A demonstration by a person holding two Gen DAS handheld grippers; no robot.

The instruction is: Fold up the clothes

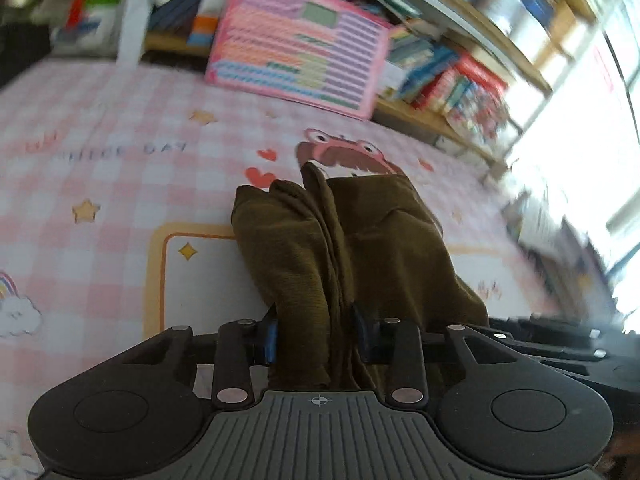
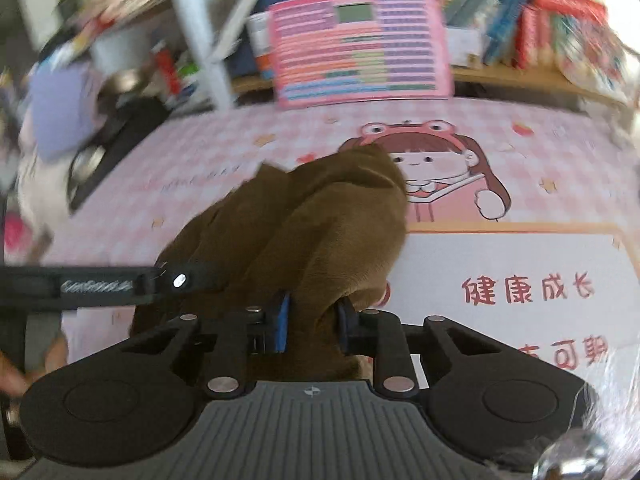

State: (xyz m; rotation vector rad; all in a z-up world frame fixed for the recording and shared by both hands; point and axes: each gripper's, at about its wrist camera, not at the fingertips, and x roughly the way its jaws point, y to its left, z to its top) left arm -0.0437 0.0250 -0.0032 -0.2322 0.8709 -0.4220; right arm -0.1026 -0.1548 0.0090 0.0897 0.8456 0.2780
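Observation:
An olive-brown garment (image 1: 344, 240) is bunched up and held above the pink checked mat (image 1: 100, 160). My left gripper (image 1: 316, 334) is shut on a thick fold of it, cloth standing up between the blue pads. My right gripper (image 2: 312, 328) is shut on another bunch of the same garment (image 2: 320, 220), which rises in front of the camera. The left gripper's black body (image 2: 100, 284) shows at the left of the right wrist view, close beside the cloth. The right gripper's body (image 1: 560, 344) shows at the lower right of the left wrist view.
The mat (image 2: 520, 160) has a cartoon girl and red Chinese characters. A pink striped board (image 1: 300, 44) leans against shelves of books (image 1: 452, 76) at the back; it also shows in the right wrist view (image 2: 360, 44). A white post (image 1: 136, 12) stands at back left. A dark tray (image 2: 108, 152) lies at left.

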